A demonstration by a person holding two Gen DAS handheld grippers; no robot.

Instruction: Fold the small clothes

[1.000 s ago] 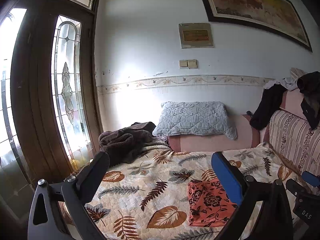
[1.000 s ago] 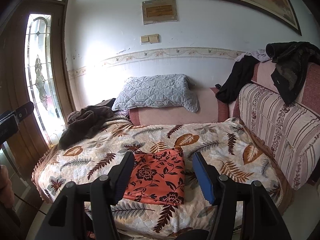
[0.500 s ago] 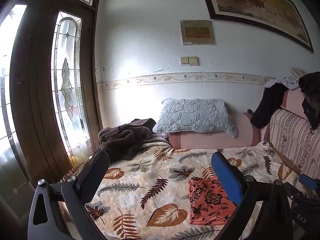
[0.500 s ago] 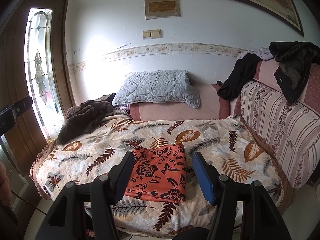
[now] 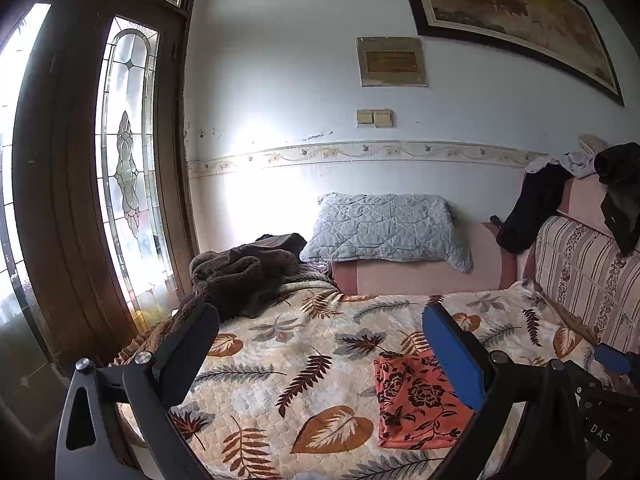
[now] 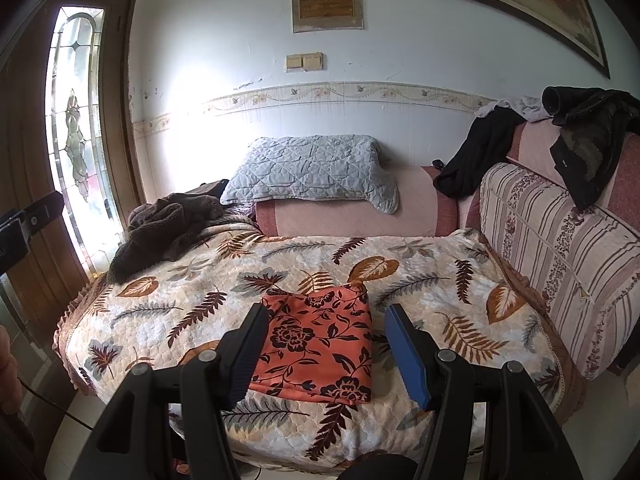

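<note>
The left gripper (image 5: 320, 344) is held above the bed with its fingers (image 5: 452, 356) spread wide apart, and nothing is between them. One finger is plain black and the other carries a flat blue pad. The right gripper (image 6: 326, 346) is also open, somewhat less wide, with one ribbed dark finger (image 6: 246, 350) and one blue padded finger; it holds nothing and touches nothing.

The small garment (image 6: 320, 344) lies folded on the bedspread (image 6: 168, 304), near the front edge of the bed. It is a flat, almost rectangular piece of thin orange-red cloth with a dark flower and vine print. In the right wrist view it shows between the two fingers; in the left wrist view the same garment (image 5: 416, 400) lies partly behind the blue finger.

The bedspread is quilted and cream coloured, printed with brown and grey leaves. A fuzzy dark brown blanket (image 6: 168, 224) is heaped at the far left corner of the bed. A grey quilted pillow (image 6: 312, 172) leans on the pink headboard against the wall. To the right there is a striped upholstered sofa back (image 6: 560, 232) with dark clothes (image 6: 588, 136) hanging over its top.
</note>
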